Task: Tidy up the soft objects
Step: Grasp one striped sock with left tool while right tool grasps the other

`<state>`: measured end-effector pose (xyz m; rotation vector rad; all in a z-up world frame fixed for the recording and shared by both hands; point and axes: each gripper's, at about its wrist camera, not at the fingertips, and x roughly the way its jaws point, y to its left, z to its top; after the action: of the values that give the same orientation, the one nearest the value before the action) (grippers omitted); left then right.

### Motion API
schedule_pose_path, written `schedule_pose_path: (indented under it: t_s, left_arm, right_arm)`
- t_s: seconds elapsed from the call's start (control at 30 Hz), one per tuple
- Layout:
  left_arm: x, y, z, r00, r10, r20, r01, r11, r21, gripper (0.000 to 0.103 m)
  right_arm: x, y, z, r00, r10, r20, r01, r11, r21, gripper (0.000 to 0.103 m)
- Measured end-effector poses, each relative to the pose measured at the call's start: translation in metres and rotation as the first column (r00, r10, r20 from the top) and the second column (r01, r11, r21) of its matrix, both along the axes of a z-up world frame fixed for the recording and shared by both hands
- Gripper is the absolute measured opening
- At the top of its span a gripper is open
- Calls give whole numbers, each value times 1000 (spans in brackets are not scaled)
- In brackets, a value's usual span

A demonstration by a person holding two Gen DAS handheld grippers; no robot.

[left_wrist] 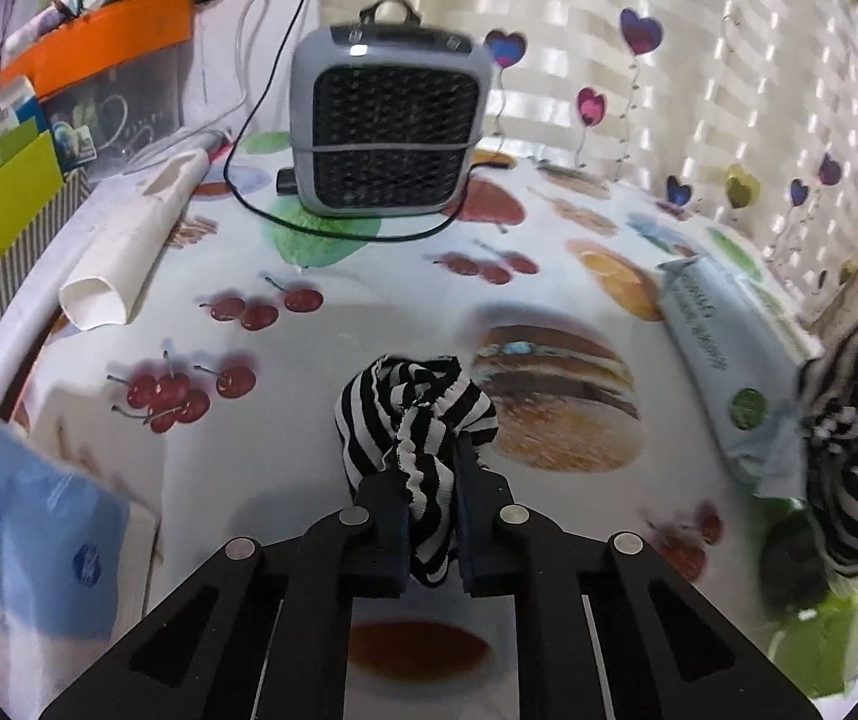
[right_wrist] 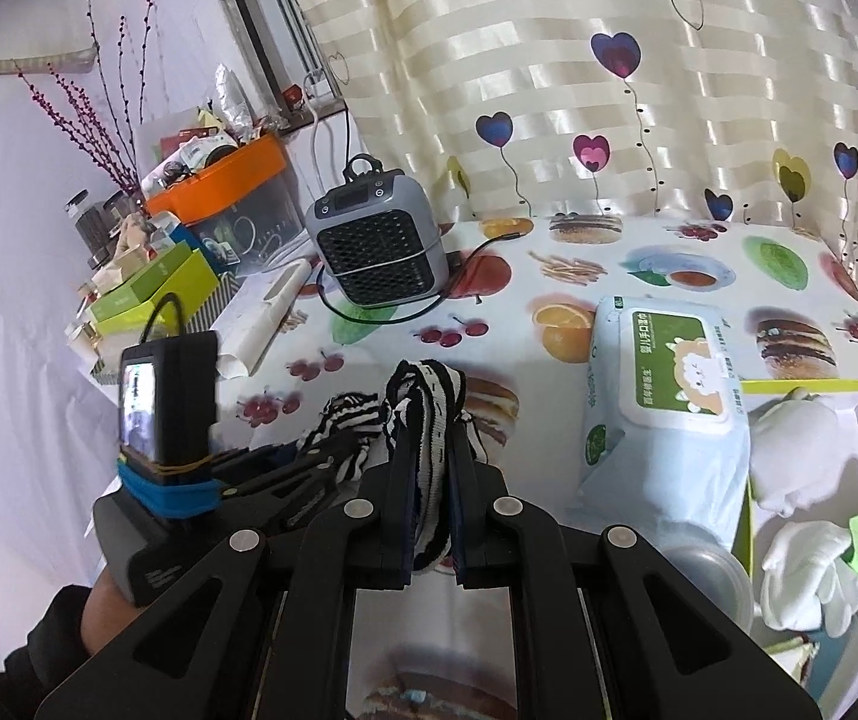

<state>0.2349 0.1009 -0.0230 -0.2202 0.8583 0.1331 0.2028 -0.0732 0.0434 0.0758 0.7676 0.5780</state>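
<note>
A black-and-white striped fabric piece is clamped between the closed fingers of the left gripper, its bunched upper part being held up above the fruit-and-burger printed cloth covering the desk. A second black-and-white striped fabric piece is pinched in the same way by the right gripper, whose fingers are pressed together on it; in the right wrist view the left gripper is seen just to the left, with its own striped fabric bunched beside the other. In the left wrist view the right gripper's striped fabric is visible at the right edge, blurred. A pale blue pack of wet wipes with a green label is laid on the desk to the right of both grippers, touching a lime-green open cardboard box in which white soft items are kept. A grey portable heater with a black grille is set at the far side of the desk, its black cable looped in front of it. A rolled white paper tube is lying to the left, near an orange-lidded storage bin.
</note>
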Motion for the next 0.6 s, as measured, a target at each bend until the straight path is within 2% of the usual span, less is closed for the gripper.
schedule_pose_path:
  t_s: [0.3, 0.6]
  left_arm:
    - [-55, -19, 44, 993, -50, 105, 54, 998, -30, 10]
    - [-104, -52, 75, 977, -126, 172, 135, 990, -43, 10]
  right_arm:
    - [-26, -16, 10, 1000, 3, 18, -3, 1000, 6, 9]
    - [-58, -35, 24, 999, 0, 53, -1, 1000, 16, 9]
